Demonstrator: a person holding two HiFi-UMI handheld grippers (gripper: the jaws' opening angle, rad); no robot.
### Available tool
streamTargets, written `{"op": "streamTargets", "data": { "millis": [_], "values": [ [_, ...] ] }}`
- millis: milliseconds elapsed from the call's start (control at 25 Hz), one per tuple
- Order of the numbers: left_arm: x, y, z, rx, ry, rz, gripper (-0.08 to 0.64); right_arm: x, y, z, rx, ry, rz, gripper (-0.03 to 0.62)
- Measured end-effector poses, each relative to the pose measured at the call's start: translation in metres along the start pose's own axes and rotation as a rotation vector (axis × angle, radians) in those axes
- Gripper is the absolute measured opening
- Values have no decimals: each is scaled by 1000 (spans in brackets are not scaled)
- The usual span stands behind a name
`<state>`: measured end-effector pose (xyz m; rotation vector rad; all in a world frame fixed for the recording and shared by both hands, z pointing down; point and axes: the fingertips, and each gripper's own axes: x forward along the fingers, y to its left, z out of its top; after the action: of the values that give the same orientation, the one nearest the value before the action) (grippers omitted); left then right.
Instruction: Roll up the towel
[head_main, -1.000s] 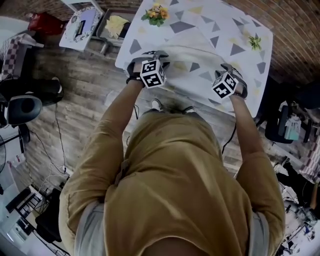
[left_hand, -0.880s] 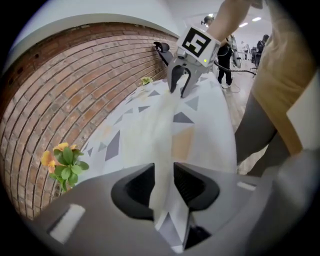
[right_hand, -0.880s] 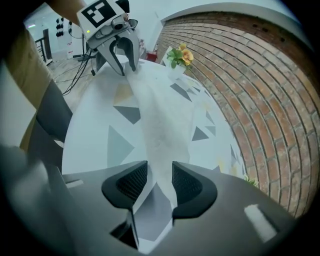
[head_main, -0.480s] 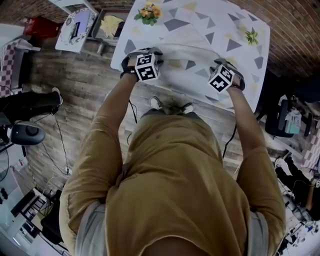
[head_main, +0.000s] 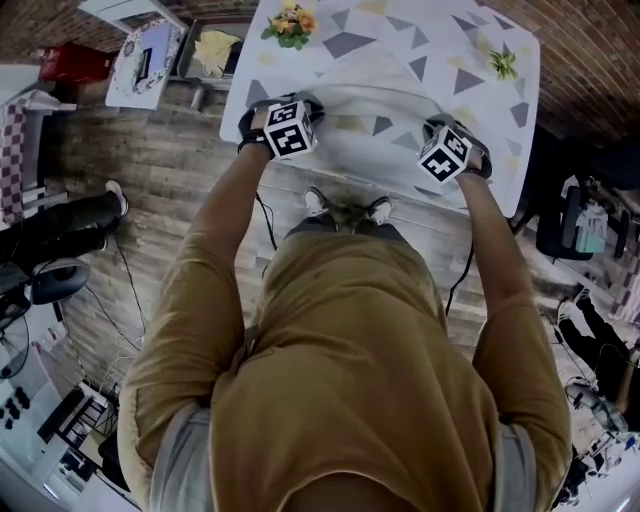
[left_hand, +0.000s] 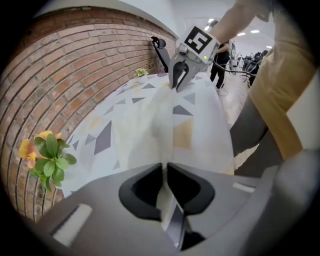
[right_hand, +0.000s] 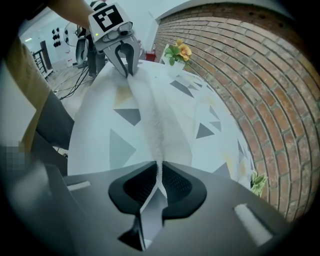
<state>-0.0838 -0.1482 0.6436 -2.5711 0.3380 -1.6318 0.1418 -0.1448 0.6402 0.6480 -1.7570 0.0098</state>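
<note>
A white towel (head_main: 365, 112) lies flat near the front edge of a table covered in a triangle-print cloth (head_main: 400, 40). My left gripper (head_main: 283, 112) holds the towel's near left corner. Its jaws have just been closing, and in the left gripper view my left gripper (left_hand: 165, 167) is shut on the towel's edge (left_hand: 160, 125). My right gripper (head_main: 455, 150) is at the near right corner. Its jaws have also just been closing, and in the right gripper view my right gripper (right_hand: 159, 172) pinches the towel's edge (right_hand: 150, 115), which runs taut between the two grippers.
An orange flower plant (head_main: 290, 22) stands at the table's far left and a small green plant (head_main: 503, 65) at its far right. A brick wall (left_hand: 60, 75) runs behind the table. A tray (head_main: 215, 50) and a seated person's legs (head_main: 70, 215) are off to the left.
Both grippers sit slightly further up the head view, closer to the towel's near edge. The person's legs at left have shifted.
</note>
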Motion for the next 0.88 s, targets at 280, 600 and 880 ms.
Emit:
{"op": "streamTargets", "data": {
  "millis": [280, 600, 880],
  "values": [
    [-12, 3, 7, -49, -38, -25, 83, -12, -7, 5, 48, -27, -2, 32],
    [-27, -4, 15, -107, -83, -112, 83, -31, -10, 13, 140, -79, 44, 31],
    [-38, 19, 18, -173, -100, -193, 83, -37, -29, 25, 182, -87, 98, 31]
  ]
}}
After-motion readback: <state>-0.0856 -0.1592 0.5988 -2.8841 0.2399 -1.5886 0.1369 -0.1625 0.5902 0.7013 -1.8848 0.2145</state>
